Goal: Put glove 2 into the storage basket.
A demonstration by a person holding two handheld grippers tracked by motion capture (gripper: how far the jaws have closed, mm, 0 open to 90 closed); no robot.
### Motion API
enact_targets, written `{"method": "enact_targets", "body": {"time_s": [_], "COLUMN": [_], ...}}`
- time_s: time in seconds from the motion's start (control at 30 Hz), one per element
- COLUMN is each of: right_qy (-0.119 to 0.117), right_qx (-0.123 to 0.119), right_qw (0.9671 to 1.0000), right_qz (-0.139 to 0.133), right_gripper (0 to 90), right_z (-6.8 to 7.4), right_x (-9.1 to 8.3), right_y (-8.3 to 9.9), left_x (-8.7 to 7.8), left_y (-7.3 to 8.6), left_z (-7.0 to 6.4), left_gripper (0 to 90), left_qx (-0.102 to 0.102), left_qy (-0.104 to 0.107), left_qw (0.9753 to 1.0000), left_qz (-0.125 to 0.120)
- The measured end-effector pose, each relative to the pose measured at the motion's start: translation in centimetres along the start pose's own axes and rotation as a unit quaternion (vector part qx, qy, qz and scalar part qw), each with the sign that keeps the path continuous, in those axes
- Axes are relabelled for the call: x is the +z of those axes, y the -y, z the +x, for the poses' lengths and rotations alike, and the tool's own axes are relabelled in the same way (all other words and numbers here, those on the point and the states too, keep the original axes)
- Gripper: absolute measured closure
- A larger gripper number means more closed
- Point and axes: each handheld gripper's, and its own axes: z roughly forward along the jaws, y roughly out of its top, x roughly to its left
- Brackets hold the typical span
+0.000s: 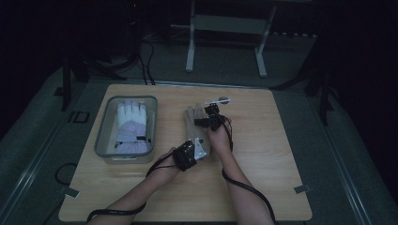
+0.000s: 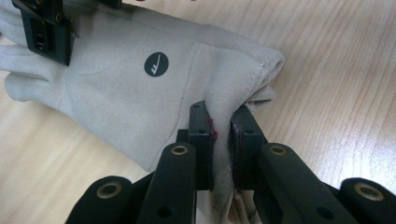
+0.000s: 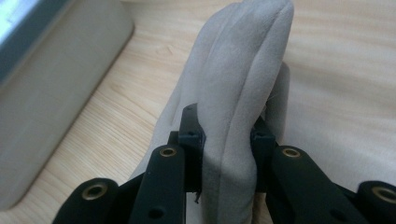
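Note:
A light grey glove point(image 1: 191, 123) lies flat in the middle of the wooden table. My left gripper point(image 1: 196, 146) is shut on its cuff edge point(image 2: 223, 135), which bunches up between the jaws. A round dark logo point(image 2: 156, 64) marks the back of the glove. My right gripper point(image 1: 210, 117) is shut on the glove's fingers point(image 3: 238, 107), pinching them into an upright fold. In the left gripper view, the right gripper point(image 2: 44, 28) sits at the far end of the glove.
A grey plastic bin point(image 1: 104, 140) stands at the left of the table and holds a white and lilac glove point(image 1: 131, 124). Its wall point(image 3: 60, 84) is close to the left of my right gripper. A small round object point(image 1: 220, 99) lies beyond the grey glove.

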Motion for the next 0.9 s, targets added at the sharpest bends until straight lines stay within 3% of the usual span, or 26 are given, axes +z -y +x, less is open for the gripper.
{"method": "enact_targets", "body": {"time_s": [0.5,0.63,0.9], "right_qy": [-0.026,-0.033,-0.043], "right_qx": [-0.041,-0.05,-0.064], "right_qw": [0.9978,0.9968,0.9945], "right_qz": [-0.046,-0.052,-0.071], "right_gripper": [74.0,74.0,74.1], "right_z": [4.7,6.1,9.1], "right_x": [-2.6,-2.7,-2.6], "right_y": [-4.2,-5.2,-7.0], "left_x": [-5.2,-6.4,-9.4], "left_y": [-0.2,0.1,1.5], "left_z": [2.5,3.2,5.3], "left_gripper": [81.9,81.9,81.9], "left_qx": [0.0,0.004,-0.009], "left_qy": [-0.046,-0.059,-0.08], "left_qw": [0.9989,0.9982,0.9967], "left_qz": [-0.006,-0.003,-0.004]}}
